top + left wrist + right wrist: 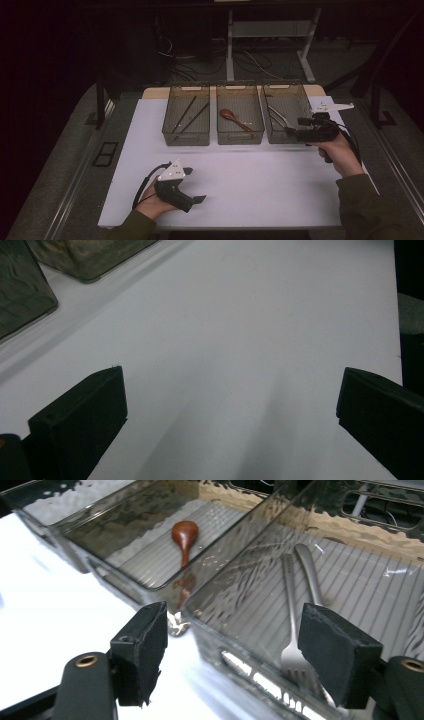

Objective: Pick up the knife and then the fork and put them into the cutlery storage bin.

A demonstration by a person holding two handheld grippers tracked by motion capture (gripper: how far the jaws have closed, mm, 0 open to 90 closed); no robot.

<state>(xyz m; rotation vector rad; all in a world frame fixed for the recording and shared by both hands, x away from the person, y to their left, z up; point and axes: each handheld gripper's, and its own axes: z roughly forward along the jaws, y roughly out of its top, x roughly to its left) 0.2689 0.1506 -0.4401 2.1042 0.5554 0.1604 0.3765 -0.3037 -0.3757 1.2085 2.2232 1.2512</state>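
Three smoky clear bins stand in a row at the back of the white mat (pixel 250 180). The left bin (pixel 186 136) holds dark chopsticks (pixel 189 116). A brown wooden spoon (pixel 234 119) (pixel 184 534) lies in the middle bin (pixel 240 140). The right bin (pixel 279 138) (pixel 235 605) holds a metal fork (pixel 291 605) beside a second metal utensil (pixel 310 575). My right gripper (pixel 296 126) (pixel 232 650) hovers at that bin's near right corner, open, with nothing between its jaws. At the mat's front left, my left gripper (pixel 196 185) (pixel 230 405) is open over bare mat.
The bins' near walls (pixel 125 587) rise just ahead of the right gripper. Two bin corners (pixel 25 295) show far off in the left gripper view. Beyond the table's back edge stand a white desk frame (pixel 230 45) and cables on the floor.
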